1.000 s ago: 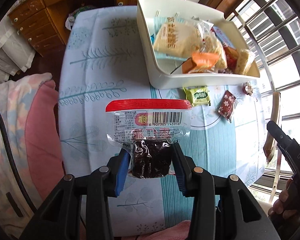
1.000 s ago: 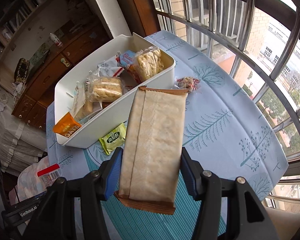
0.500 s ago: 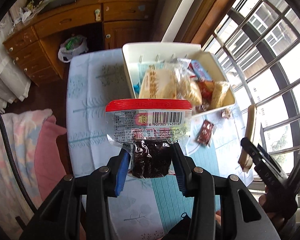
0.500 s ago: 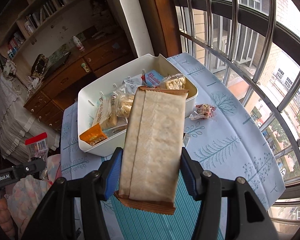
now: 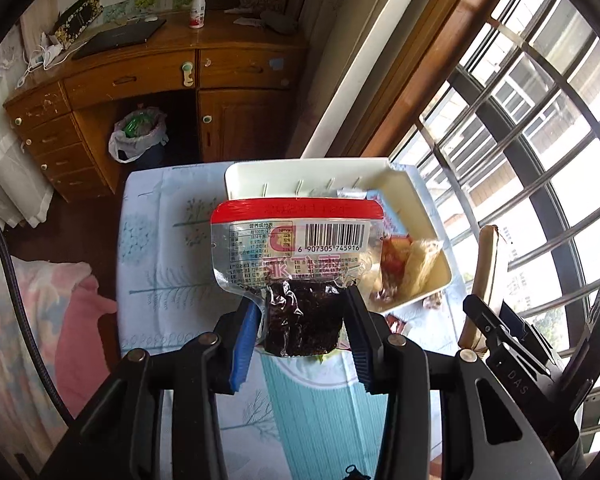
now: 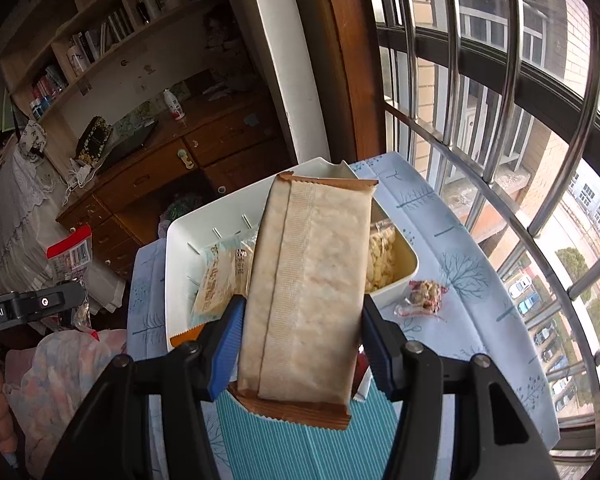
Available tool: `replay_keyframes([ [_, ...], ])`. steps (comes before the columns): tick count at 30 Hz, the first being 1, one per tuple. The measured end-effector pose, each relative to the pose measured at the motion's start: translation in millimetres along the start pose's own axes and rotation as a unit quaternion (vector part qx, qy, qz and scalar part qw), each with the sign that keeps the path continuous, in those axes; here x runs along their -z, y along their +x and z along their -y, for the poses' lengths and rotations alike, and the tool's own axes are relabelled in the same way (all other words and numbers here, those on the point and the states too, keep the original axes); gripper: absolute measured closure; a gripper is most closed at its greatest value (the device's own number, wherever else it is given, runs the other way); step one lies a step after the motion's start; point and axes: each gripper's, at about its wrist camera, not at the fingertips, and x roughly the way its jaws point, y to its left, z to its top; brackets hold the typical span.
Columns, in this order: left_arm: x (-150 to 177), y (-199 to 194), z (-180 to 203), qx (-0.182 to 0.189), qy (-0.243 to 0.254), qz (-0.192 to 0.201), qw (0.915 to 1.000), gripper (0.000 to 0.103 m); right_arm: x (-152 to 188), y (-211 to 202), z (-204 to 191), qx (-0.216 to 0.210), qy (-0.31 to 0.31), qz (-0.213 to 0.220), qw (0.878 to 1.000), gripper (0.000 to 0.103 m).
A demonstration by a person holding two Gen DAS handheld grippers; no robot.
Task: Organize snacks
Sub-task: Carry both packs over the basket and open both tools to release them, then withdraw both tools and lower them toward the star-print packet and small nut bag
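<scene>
My left gripper [image 5: 302,330] is shut on a clear snack pouch [image 5: 296,256] with a red top edge, a barcode and dark contents, held high above the table. My right gripper [image 6: 302,344] is shut on a long tan wafer packet [image 6: 308,288] with brown ends, also held high. The white bin [image 5: 320,172] below holds several wrapped snacks and also shows in the right wrist view [image 6: 204,232]. The right gripper with its packet shows at the right of the left wrist view [image 5: 488,320]. The left gripper with its pouch shows at the left of the right wrist view [image 6: 66,264].
A pale blue tablecloth [image 5: 160,248] with a tree print covers the table. A small pinkish wrapped sweet [image 6: 424,298] lies on the cloth right of the bin. A wooden desk with drawers [image 5: 140,80] stands behind, a barred window [image 6: 500,120] to the right, and bedding [image 5: 28,320] at left.
Both grippers have risen well above the table with their snacks still held. The bin and table look smaller and lower in both views, and more of the room shows.
</scene>
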Motion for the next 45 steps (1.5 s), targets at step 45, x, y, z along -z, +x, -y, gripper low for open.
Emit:
replay_keyframes([
  [45,53,11,-10,0.027,-0.074,0.049,0.9957,0.024,-3,20,-1,0.043,-0.127,0.046,0.99,0.029],
])
